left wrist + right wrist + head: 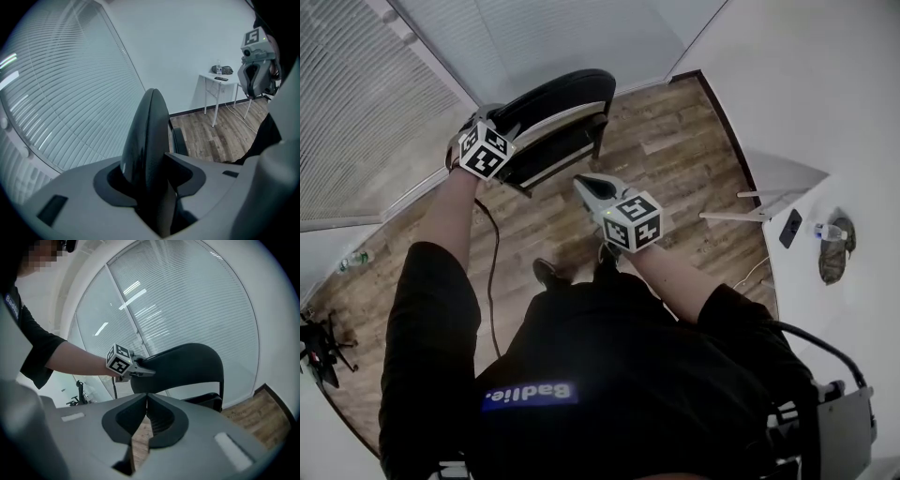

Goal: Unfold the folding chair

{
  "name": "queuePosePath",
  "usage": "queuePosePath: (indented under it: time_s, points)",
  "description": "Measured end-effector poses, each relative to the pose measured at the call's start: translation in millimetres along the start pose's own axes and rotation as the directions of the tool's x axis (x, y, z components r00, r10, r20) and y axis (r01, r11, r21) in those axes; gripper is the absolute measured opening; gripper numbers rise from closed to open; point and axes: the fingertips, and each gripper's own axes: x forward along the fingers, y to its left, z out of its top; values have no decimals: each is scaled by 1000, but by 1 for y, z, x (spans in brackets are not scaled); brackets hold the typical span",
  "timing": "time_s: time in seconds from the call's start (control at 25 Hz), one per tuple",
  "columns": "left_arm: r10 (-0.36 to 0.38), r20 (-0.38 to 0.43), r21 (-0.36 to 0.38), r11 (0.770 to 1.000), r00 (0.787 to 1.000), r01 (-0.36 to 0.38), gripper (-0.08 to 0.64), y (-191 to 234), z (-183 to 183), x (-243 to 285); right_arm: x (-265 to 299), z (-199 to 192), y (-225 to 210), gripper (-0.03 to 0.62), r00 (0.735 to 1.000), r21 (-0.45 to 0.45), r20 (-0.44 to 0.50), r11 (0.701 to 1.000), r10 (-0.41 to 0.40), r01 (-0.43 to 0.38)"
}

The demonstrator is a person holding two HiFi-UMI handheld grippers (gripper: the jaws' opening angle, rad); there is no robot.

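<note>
Head view looks steeply down on the folding chair [555,97], which stands close against the blinds [356,112], near the corner where they meet the white wall [787,84]. From here only its curved black backrest [567,86] and a dark strip of seat [551,150] show. The legs are covered by the parts above them, so I cannot tell how far the chair is opened. The left gripper [508,124] has its jaws partly apart and clamped on the backrest's top edge. In the left gripper view that edge is seen end-on and fills the gap between the pads. The right gripper [584,185] hangs over the wooden floor [675,159] just in front of the chair, touching nothing, with its jaws pressed together and empty. In the right gripper view its own grey body cuts off everything below the seat. The person's dark shirt [619,375] hides the floor nearest them, apart from one shoe [549,274]. A black cable [492,262] trails down across the boards beside the left arm. Open floor runs from the chair's front to a small white table [769,199] by the wall, well apart from the chair.
</note>
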Motion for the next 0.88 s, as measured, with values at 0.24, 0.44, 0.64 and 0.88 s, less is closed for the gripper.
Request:
queuePosePath:
  time_s: [0.24,0.44,0.64,0.88]
  points:
    - [5,2,0,1000,1000,-5,176,1,0,-1,31,-36,-26,3,998,53,-60,998,-23,26]
    - [3,3,-2,1000,1000,-3,179,4,-4,6,68,-65,-48,8,995,121,-96,991,-41,52]
    - [-3,2,-6,1000,1000,3,178,7,-5,6,102,-79,-71,28,992,221,-104,971,-68,90]
    - [-7,0,-5,1000,1000,7,178,5,-6,18,153,-93,-119,153,994,460,-86,882,-67,100]
